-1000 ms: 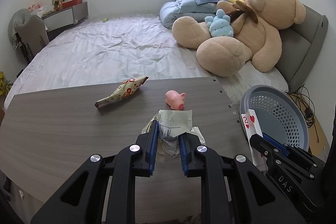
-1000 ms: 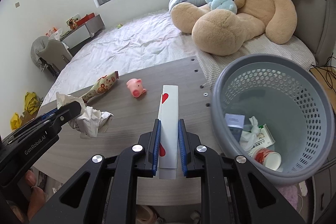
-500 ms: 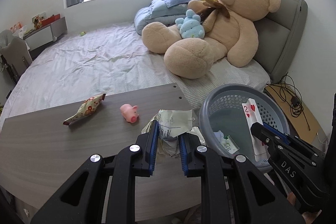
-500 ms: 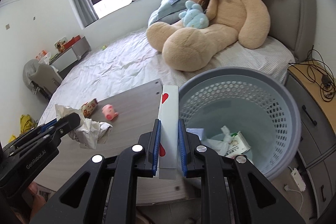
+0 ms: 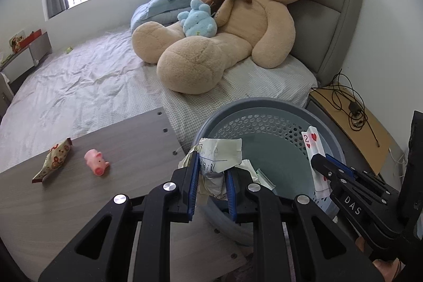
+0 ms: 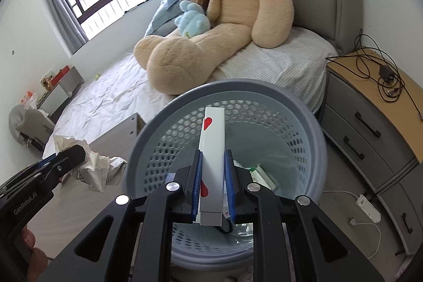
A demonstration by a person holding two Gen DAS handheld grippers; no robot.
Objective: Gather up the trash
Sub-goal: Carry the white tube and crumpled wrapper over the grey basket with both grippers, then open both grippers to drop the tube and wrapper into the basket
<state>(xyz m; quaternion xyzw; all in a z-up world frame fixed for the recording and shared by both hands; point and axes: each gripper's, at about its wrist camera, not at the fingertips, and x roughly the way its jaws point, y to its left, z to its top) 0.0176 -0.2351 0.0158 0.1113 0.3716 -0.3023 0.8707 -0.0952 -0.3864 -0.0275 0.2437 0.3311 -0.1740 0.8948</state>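
Observation:
My left gripper (image 5: pixel 211 163) is shut on a crumpled paper wad (image 5: pixel 220 155), held over the near-left rim of the grey-blue perforated basket (image 5: pixel 264 103). My right gripper (image 6: pixel 213 160) is shut on a playing card (image 6: pixel 212 131), a two of hearts, held edge-on above the basket's (image 6: pixel 298 107) opening. In the left wrist view the card (image 5: pixel 310 139) and right gripper (image 5: pixel 321 160) hang over the basket's right side. The right wrist view shows the paper wad (image 6: pixel 99 168) and left gripper (image 6: pixel 76 153) left of the basket. Several bits of trash (image 6: pixel 261 173) lie at the basket's bottom.
A grey wooden table (image 5: pixel 79 202) at left carries a snack wrapper (image 5: pixel 53 159) and a pink toy pig (image 5: pixel 96 163). Behind is a bed (image 5: pixel 79 86) with a big teddy bear (image 5: pixel 238 25). A nightstand (image 6: pixel 375 102) with cables stands right of the basket.
Both grippers have swung right, away from the table and over the basket, still gripping the paper wad and the card. The basket now fills the middle of both views.

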